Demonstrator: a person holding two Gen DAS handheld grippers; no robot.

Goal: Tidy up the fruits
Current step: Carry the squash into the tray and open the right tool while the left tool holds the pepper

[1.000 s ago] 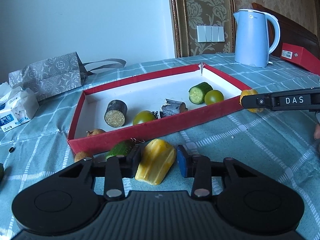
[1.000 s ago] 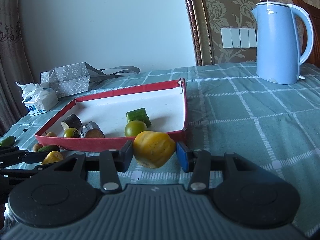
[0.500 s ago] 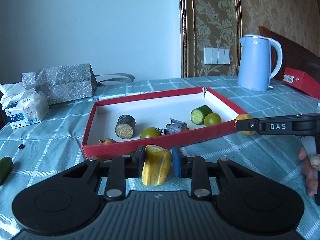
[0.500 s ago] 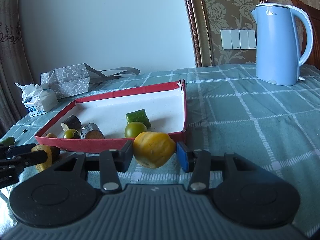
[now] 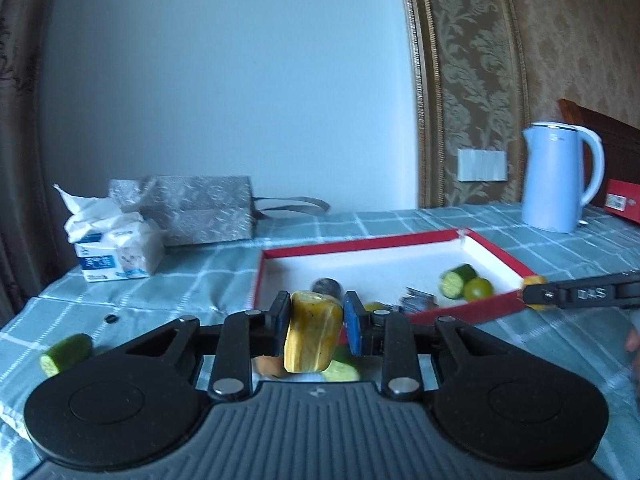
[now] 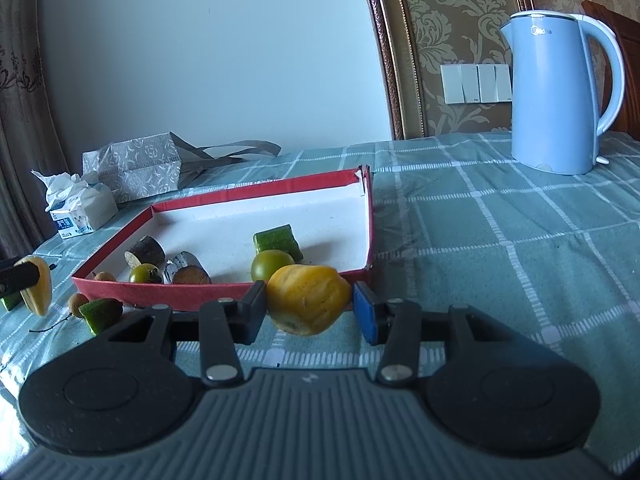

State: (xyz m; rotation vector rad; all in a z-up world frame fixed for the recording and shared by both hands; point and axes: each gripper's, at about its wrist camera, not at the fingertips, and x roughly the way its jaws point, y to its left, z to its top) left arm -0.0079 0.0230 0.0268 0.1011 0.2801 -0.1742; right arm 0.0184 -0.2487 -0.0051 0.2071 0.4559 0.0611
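My left gripper [image 5: 314,330] is shut on a yellow fruit piece [image 5: 310,336] and holds it lifted above the cloth, in front of the red tray [image 5: 476,308]. It shows at the far left of the right wrist view [image 6: 38,290]. My right gripper [image 6: 310,310] is open around a second yellow fruit [image 6: 308,298] that lies on the cloth by the red tray's [image 6: 224,292] near wall. The tray holds green tomatoes [image 6: 270,264], a cucumber piece [image 6: 278,240] and dark cut pieces [image 6: 146,250].
A cucumber piece [image 6: 100,314] and a small brown fruit [image 6: 76,302] lie on the cloth before the tray. Another cucumber piece [image 5: 66,354] lies far left. A blue kettle [image 6: 560,96], a tissue pack [image 5: 116,250] and a grey bag [image 5: 200,208] stand behind.
My left gripper closed on the yellow fruit piece and lifted it off the cloth. My right gripper has stayed open around its fruit.
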